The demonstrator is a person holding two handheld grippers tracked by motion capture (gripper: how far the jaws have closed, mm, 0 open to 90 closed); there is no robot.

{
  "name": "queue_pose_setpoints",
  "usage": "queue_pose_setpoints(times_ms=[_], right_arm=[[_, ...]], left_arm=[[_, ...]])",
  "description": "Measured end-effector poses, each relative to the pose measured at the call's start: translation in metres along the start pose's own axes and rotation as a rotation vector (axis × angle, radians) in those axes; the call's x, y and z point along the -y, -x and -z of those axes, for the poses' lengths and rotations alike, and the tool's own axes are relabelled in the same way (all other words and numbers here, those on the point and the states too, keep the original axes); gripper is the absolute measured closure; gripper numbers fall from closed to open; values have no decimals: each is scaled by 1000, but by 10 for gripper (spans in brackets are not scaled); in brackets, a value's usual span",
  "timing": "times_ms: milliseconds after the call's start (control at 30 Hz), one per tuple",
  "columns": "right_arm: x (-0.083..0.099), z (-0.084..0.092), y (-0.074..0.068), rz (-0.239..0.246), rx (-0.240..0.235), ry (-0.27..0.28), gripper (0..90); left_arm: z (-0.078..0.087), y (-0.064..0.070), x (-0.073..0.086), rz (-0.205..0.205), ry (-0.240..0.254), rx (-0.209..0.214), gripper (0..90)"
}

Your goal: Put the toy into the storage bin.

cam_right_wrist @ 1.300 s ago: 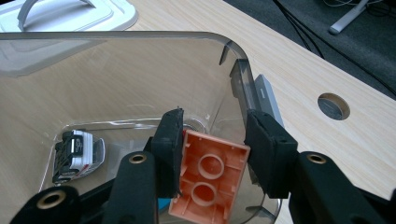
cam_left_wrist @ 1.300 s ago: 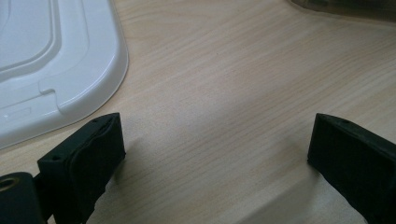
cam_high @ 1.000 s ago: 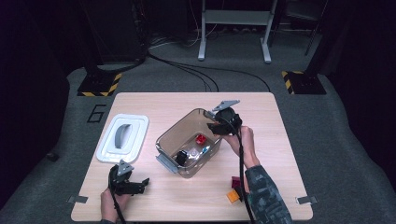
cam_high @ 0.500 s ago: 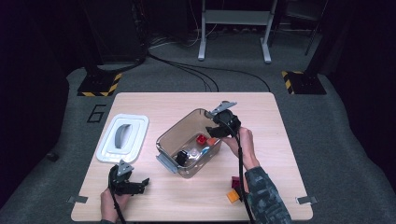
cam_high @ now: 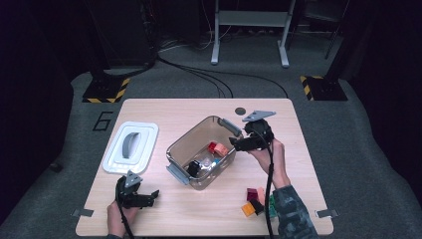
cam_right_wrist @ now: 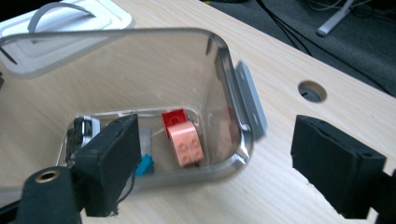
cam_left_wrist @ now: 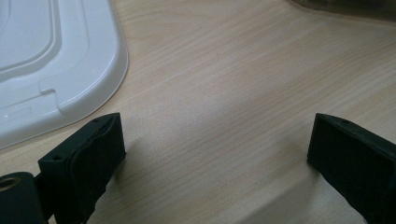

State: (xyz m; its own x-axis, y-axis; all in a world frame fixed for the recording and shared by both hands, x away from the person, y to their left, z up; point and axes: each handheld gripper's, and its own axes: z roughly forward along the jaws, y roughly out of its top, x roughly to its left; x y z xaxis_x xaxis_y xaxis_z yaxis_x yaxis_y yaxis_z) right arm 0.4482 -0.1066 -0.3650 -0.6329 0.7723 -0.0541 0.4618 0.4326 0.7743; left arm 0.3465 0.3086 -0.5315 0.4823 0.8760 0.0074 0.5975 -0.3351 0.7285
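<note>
Opening over the near corner of the clear plastic bin (cam_high: 201,152), the right claw (cam_high: 238,143) has just spread its jaws wide, and nothing sits between them now. A second ago the same claw hung lower over the bin's interior, jaws nearly together; since then it has backed off toward the bin's right-hand rim. The salmon-pink brick (cam_right_wrist: 186,143) lies on the bin floor, leaning against a red brick (cam_right_wrist: 173,117), so the drop looks done and this piece counts as packed.

From the right gripper view, the pink brick rests below and ahead of the claw, nearer its left jaw than its right, well apart from both pads. The bin's rounded corner and its grey latch (cam_right_wrist: 250,100) stand between the two jaws, untouched. A small blue piece (cam_right_wrist: 145,165) and a dark toy (cam_right_wrist: 83,130) lie farther to the left jaw's side.

More bricks (cam_high: 257,200) wait on the tabletop (cam_high: 308,164) behind the right claw, near the person's sleeve, likely the next pick.

The left claw (cam_high: 149,195) rests low on the tabletop, jaws apart and empty, with the white lid (cam_left_wrist: 51,65) just ahead of its left jaw and the bin well off to its right.
</note>
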Motion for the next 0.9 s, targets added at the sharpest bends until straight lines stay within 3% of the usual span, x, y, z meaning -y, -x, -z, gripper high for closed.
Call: queue_pose_setpoints(times_ms=[367, 467, 900], right_arm=[[49, 24, 18, -85, 30, -50, 123], [66, 27, 23, -119, 38, -71, 64], [131, 32, 31, -284, 63, -171, 0]], left_arm=[[0, 0, 0, 0, 0, 0, 38], [0, 0, 0, 0, 0, 0, 38], [0, 0, 0, 1, -6, -1, 39]])
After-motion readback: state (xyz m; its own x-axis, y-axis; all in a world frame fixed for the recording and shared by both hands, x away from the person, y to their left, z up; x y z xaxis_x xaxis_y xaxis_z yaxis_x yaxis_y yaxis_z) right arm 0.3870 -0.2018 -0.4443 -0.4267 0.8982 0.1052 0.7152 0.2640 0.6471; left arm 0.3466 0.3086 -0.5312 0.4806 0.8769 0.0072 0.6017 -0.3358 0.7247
